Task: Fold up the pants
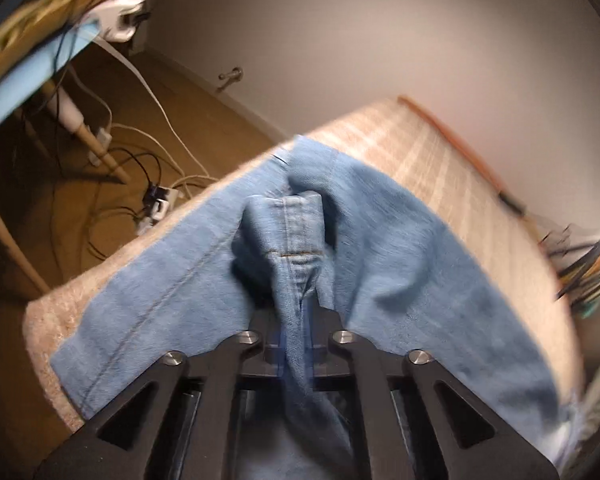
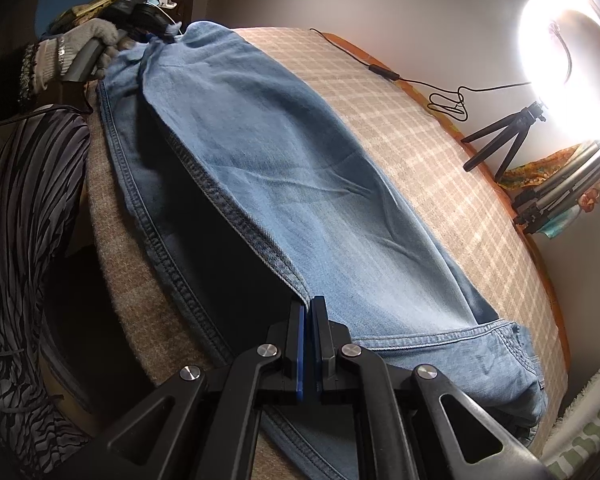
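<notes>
Right wrist view: blue jeans (image 2: pixel 284 184) lie across a plaid-covered table (image 2: pixel 440 168), right gripper (image 2: pixel 309 312) and left gripper (image 1: pixel 298 312) each clamped narrowly on denim; a thin pinch could slip, dropping the raised layer crooked

Light blue denim pants (image 2: pixel 260 168) with darker blue seams. Beige-and-white plaid table covering (image 2: pixel 440 168), orange at the rim. Black two-finger gripper (image 2: pixel 309 316) with blue pads (image 2: pixel 300 344). Grey knit glove (image 2: pixel 72 56). Black-and-grey zebra-striped garment (image 2: pixel 24 216). Brown floor (image 1: pixel 100 208), white cables (image 1: pixel 156 104).
</notes>
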### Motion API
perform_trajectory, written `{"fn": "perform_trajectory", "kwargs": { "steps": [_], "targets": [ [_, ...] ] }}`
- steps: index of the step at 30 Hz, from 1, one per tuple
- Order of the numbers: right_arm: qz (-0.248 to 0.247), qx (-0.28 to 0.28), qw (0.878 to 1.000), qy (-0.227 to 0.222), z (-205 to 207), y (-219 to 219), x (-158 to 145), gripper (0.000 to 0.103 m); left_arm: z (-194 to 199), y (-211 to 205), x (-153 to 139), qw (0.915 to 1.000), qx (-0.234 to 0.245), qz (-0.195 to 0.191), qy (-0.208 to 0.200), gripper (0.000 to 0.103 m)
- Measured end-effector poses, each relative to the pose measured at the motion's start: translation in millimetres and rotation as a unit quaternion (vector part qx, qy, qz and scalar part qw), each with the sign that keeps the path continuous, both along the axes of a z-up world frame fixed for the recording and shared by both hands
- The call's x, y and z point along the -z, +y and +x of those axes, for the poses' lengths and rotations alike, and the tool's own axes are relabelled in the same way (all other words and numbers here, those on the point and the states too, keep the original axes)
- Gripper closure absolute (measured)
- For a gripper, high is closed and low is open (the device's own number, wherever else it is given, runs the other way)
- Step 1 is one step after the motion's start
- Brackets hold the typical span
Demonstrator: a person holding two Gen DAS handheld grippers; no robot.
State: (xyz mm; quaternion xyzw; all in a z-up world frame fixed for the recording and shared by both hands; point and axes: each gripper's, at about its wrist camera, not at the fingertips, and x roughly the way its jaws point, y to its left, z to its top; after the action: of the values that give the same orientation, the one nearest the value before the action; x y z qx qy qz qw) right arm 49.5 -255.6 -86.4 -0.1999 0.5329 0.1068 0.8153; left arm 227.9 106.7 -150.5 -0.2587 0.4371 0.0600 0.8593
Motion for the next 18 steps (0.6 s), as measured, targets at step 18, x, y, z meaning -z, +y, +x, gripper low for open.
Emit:
{"fn": "perform_trajectory", "kwargs": {
  "steps": [18],
  "targets": [
    [-0.01,0.003,1.0,0.004,-2.8,3.2,-2.9,0.102,-70.3,52.7,6.7,0.9919,-0.017,-0.117,-0.047,0.08]
  ]
}}
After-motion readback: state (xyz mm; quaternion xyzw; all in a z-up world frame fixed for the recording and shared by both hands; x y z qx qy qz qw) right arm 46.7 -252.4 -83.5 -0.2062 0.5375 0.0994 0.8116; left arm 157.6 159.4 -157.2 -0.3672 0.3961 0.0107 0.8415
